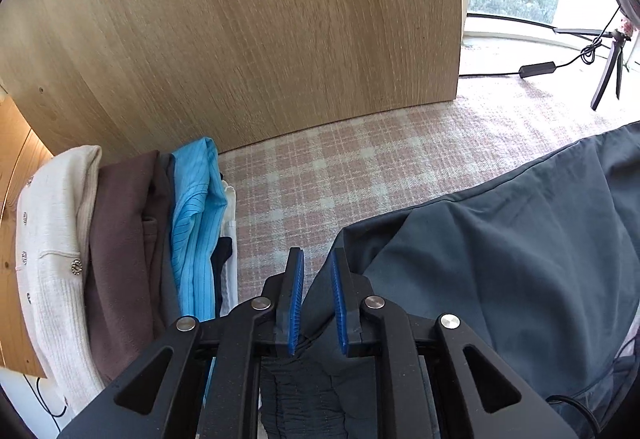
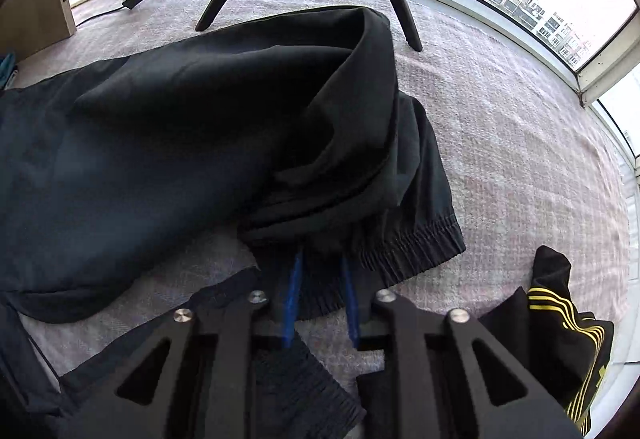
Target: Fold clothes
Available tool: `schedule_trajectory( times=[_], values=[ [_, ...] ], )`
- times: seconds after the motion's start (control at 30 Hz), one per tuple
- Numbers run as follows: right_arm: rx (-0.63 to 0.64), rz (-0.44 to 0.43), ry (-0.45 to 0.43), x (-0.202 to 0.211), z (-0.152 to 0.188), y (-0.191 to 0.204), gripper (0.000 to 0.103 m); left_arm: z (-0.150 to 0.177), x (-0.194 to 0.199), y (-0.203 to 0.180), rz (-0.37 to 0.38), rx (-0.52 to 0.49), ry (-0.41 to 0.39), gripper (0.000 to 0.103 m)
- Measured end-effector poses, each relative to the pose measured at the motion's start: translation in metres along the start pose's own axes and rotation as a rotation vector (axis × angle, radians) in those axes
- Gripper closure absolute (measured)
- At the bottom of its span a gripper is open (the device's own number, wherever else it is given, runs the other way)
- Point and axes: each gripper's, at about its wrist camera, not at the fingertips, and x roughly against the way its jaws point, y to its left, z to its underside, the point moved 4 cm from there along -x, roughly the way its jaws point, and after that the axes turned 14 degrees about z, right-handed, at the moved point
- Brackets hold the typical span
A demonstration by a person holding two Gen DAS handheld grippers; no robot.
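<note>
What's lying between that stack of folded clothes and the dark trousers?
Only bare pink plaid blanket separates the folded stack from the dark trousers, seen from the left wrist.

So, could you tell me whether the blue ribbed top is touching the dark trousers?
Apart. The left wrist view shows a bare strip of checked blanket running between the blue ribbed top and the dark trousers.

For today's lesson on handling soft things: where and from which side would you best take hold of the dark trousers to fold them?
Probably the gathered elastic cuff of the dark trousers: it lies flat at the near edge of the checked cloth, thicker than the loose folds. Come from above at the near side, one finger sliding under the hem.
</note>
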Motion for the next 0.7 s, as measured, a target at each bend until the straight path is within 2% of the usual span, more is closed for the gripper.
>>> schedule_trajectory(
  times=[0.23, 0.37, 0.4, 0.47, 0.5, 0.7],
  values=[
    [-0.167, -0.104, -0.086, 0.062, -0.002, -0.051, 0.102, -0.01, 0.019, 0.003, -0.009, 0.015, -0.044, 0.088],
    [-0.183, -0.132, -0.145, 0.102, 0.004, -0.068, 0.1, -0.008, 0.019, 0.004, -0.002, 0.019, -0.049, 0.088],
    [-0.136, -0.111, -0.123, 0.1, 0.007, -0.063, 0.096, -0.008, 0.021, 0.003, 0.001, 0.019, -0.052, 0.088],
    [-0.076, -0.062, -0.077, 0.084, 0.012, -0.051, 0.061, -0.007, 0.021, 0.0, 0.007, 0.023, -0.055, 0.088],
    [-0.059, -0.042, -0.054, 0.073, 0.013, -0.045, 0.059, -0.006, 0.021, -0.002, 0.011, 0.025, -0.055, 0.088],
    [0.013, -0.077, 0.028, 0.014, 0.012, 0.006, 0.059, -0.002, 0.024, -0.008, 0.016, 0.02, -0.046, 0.086]
  ],
)
